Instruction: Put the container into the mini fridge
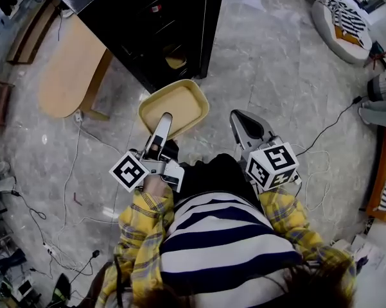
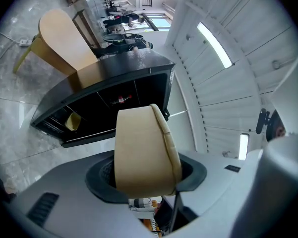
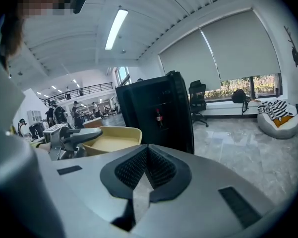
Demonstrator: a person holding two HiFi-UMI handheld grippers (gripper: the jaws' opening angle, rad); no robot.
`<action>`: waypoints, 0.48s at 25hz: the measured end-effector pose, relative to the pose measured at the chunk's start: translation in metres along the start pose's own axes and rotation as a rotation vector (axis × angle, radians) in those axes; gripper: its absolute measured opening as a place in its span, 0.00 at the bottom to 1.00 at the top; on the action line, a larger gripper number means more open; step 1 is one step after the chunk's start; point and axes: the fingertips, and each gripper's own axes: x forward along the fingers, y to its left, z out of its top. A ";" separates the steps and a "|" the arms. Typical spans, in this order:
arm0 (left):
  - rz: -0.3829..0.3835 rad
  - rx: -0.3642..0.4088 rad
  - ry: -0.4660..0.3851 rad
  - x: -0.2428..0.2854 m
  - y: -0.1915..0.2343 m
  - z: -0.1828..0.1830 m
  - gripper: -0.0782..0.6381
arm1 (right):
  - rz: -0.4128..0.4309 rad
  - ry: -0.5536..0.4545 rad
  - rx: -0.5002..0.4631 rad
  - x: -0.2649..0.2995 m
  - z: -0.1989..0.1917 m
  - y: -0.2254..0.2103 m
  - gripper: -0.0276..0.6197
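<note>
Pale yellow plastic is forming the container (image 1: 180, 101), a shallow rectangular tub with rounded corners and a thickened rim. The left hand-held gripper (image 1: 165, 122) is grasping it by the near wall, one jaw inside and one outside, and is holding it in the air above the grey marble floor (image 1: 276, 63), just in front of the black mini fridge (image 1: 160, 24). The fridge door is standing open, and the tub's far edge is sitting near the fridge's lower front edge without touching it. The right hand-held gripper (image 1: 242, 119) is hanging beside the tub, clenched on nothing, with its pads meeting.

Open floor is lying to the right of the fridge. A wooden table (image 1: 67, 69) is standing just to the fridge's left.

The left gripper view is showing the tub edge-on between the pads, with the fridge's shelves and a small yellow item behind it. The right gripper view is showing the fridge's outer side, a red-capped bottle and the tub's inner floor.
</note>
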 end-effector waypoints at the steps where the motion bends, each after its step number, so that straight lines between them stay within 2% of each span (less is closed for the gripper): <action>1: 0.006 -0.007 0.003 0.004 0.004 0.000 0.40 | -0.001 0.010 -0.002 0.003 -0.001 -0.001 0.09; 7: 0.026 -0.019 -0.003 0.027 0.022 0.005 0.40 | 0.006 0.037 -0.005 0.024 0.005 -0.017 0.09; 12: 0.069 0.062 -0.009 0.054 0.045 0.010 0.40 | 0.040 0.065 -0.010 0.051 0.007 -0.036 0.09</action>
